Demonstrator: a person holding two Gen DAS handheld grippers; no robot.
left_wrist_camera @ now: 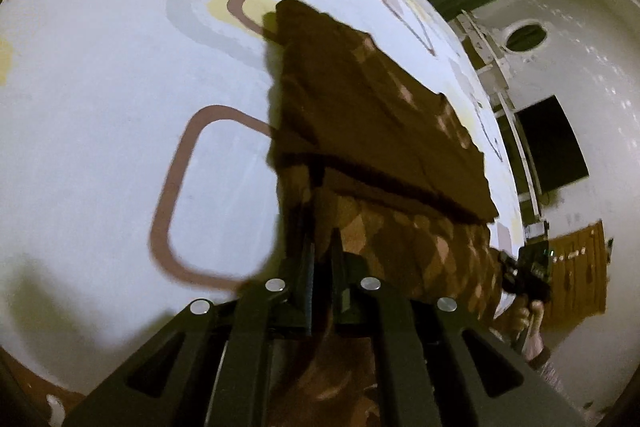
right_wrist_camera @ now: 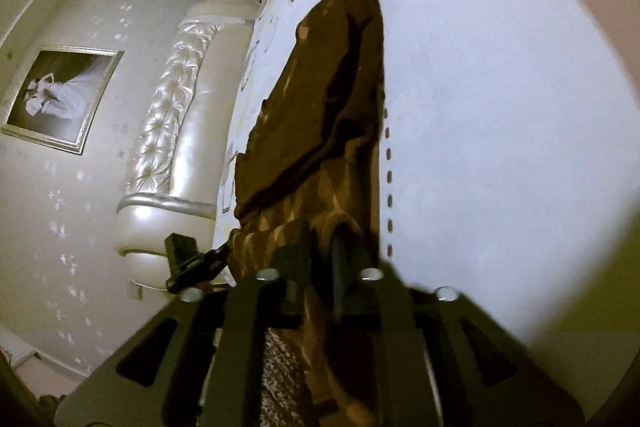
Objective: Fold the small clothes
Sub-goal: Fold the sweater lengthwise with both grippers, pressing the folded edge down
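Note:
A small brown garment with a diamond pattern point(left_wrist_camera: 372, 131) is held up above the bed, stretched between both grippers and hanging with its far part folded over. My left gripper point(left_wrist_camera: 320, 247) is shut on one near edge of it. My right gripper point(right_wrist_camera: 320, 239) is shut on the other edge of the same garment point(right_wrist_camera: 320, 115). The right gripper also shows at the right edge of the left wrist view point(left_wrist_camera: 524, 275), and the left gripper shows at the left of the right wrist view point(right_wrist_camera: 188, 259).
The bed has a white sheet with brown and yellow rounded outlines point(left_wrist_camera: 120, 87). A padded cream headboard point(right_wrist_camera: 180, 115) runs along the bed's edge. A framed picture point(right_wrist_camera: 60, 95) hangs on the wall. A dark screen point(left_wrist_camera: 552, 143) and a wooden cabinet point(left_wrist_camera: 576, 267) stand beyond the bed.

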